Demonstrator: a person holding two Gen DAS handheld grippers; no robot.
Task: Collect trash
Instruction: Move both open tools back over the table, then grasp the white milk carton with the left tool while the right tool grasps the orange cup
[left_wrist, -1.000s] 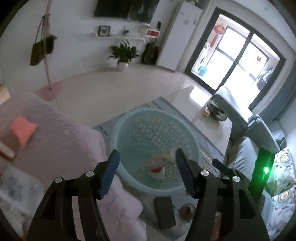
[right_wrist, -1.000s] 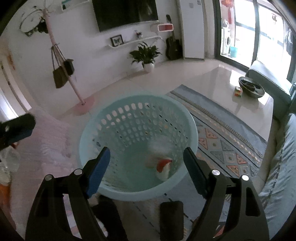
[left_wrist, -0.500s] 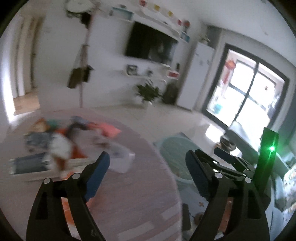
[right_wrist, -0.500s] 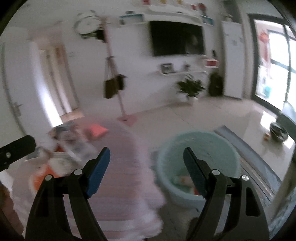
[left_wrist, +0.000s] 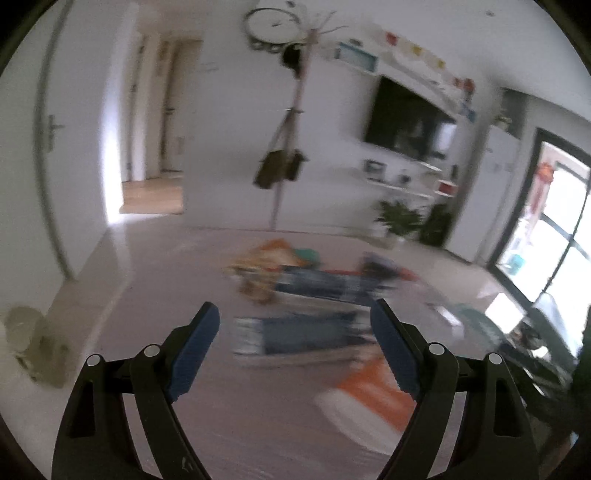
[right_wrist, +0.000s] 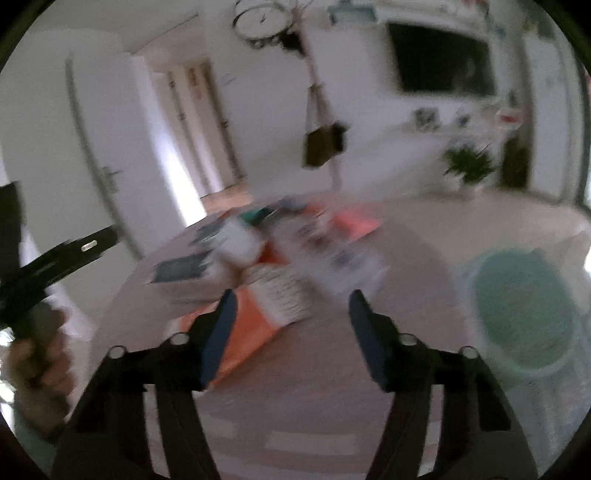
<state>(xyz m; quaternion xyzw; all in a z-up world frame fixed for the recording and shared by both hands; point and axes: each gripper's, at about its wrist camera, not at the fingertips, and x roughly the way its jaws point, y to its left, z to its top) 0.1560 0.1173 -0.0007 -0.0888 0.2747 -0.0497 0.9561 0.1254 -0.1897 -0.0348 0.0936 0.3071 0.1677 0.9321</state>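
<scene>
Both views are motion-blurred. A pile of trash lies on a round pink table (left_wrist: 159, 280): a blue and white pack (left_wrist: 299, 332), an orange and white pack (left_wrist: 373, 395) and more packets behind (left_wrist: 317, 277). My left gripper (left_wrist: 295, 332) is open and empty above the table, short of the blue pack. My right gripper (right_wrist: 288, 314) is open and empty over an orange packet (right_wrist: 251, 328) and a white printed box (right_wrist: 284, 291). The pale green basket (right_wrist: 532, 310) stands to the table's right.
A coat stand with a hanging bag (left_wrist: 280, 162) stands behind the table, with a wall TV (left_wrist: 410, 122) and a potted plant (left_wrist: 399, 218) further right. An open doorway (left_wrist: 151, 155) is at the left. The left gripper's body and hand (right_wrist: 40, 288) show at the right wrist view's left edge.
Both grippers have swung left and up, away from the green basket and over the pink table with the trash. Both stay open and empty.
</scene>
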